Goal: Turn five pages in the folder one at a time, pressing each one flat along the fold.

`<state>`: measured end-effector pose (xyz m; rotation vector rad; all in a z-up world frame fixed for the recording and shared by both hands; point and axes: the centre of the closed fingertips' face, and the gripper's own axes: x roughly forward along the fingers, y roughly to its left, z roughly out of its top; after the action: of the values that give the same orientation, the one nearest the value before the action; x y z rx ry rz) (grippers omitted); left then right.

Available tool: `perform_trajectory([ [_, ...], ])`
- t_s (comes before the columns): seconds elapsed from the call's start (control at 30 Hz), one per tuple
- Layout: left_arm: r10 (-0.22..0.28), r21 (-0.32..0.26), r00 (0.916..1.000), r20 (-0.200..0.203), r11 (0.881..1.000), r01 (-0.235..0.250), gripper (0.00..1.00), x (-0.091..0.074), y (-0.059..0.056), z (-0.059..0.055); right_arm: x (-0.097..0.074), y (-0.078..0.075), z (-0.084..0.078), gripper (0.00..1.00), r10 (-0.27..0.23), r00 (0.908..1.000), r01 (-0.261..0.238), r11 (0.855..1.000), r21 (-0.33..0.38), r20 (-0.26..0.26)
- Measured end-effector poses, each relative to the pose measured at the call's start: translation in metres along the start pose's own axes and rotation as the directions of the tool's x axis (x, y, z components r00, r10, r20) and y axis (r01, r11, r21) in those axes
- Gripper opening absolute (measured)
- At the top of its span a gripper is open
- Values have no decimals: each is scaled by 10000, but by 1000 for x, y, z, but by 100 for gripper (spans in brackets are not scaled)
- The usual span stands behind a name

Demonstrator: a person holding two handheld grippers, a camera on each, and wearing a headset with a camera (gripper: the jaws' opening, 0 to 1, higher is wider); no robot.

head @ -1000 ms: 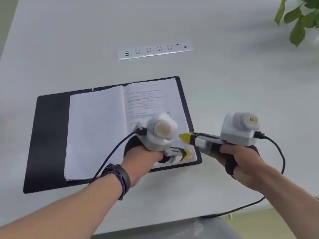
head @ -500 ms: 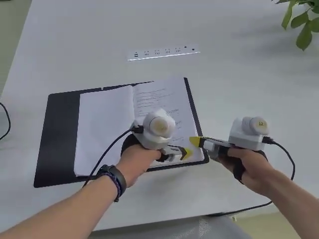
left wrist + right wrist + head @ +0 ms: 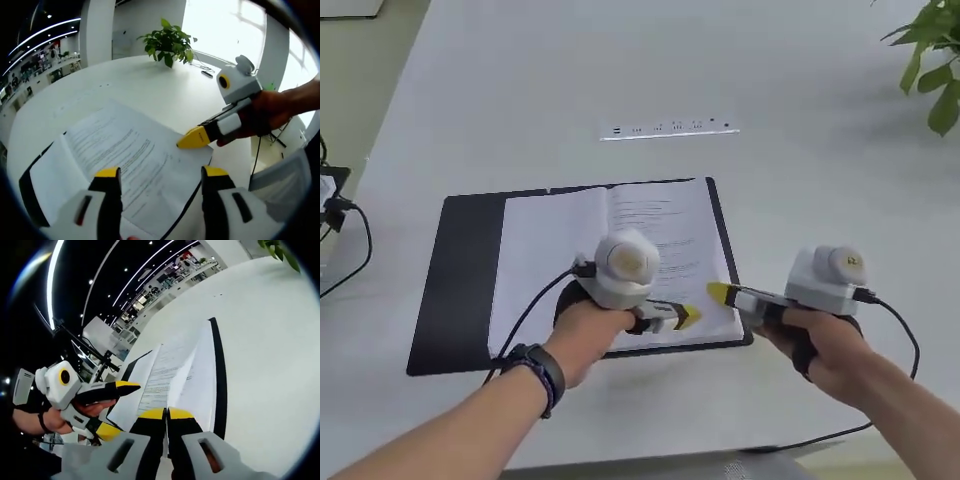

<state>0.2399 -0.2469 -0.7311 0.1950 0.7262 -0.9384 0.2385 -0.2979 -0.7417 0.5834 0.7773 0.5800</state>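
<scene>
A black folder (image 3: 460,290) lies open on the white table, with a blank sheet on its left and a printed right page (image 3: 670,230). My left gripper (image 3: 682,318) hovers over the lower part of the right page. Its jaws stand open with nothing between them (image 3: 161,172). My right gripper (image 3: 718,292) comes in from the right and is shut on the outer edge of the right page (image 3: 167,414). That page (image 3: 200,380) rises slightly toward its jaws. From the left gripper view, the right gripper (image 3: 192,139) sits at the sheet's corner.
A white power strip (image 3: 668,128) is set into the table beyond the folder. A green plant (image 3: 935,60) stands at the far right. Dark cables (image 3: 345,250) hang at the left edge. The table's front edge runs just under my hands.
The head camera has shifted, so the folder sits further right in the picture. My left gripper has drifted a little left over the page. The right gripper stays at the page's edge.
</scene>
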Motion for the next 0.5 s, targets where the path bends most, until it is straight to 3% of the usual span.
perform_trajectory([
  [0.3,465,-302,9987,219,9985,-458,64,-27,21,-7,7,15,3,0,97,9999,-96,9997,-231,47],
  [0.5,750,-617,9963,410,9955,-724,64,-46,31,-14,12,26,-2,0,231,9995,-242,9985,-487,-218],
])
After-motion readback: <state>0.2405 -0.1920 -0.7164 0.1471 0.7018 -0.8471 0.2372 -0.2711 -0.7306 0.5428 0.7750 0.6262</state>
